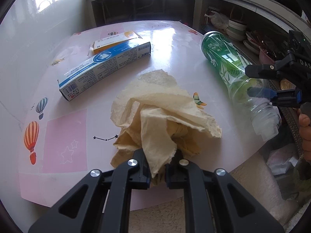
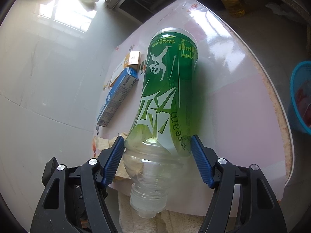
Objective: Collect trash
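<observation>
The left gripper (image 1: 157,160) is pinched tight on a crumpled beige paper towel (image 1: 161,114) lying on the pink desk (image 1: 66,136). Just right of the towel lies a green bottle (image 2: 169,97), cap toward the desk's near edge; the right gripper (image 2: 157,149) straddles its neck, blue pads (image 2: 114,159) wide apart, barely touching. Left of the towel lie a blue carton (image 1: 105,68) and an orange box (image 1: 114,41).
</observation>
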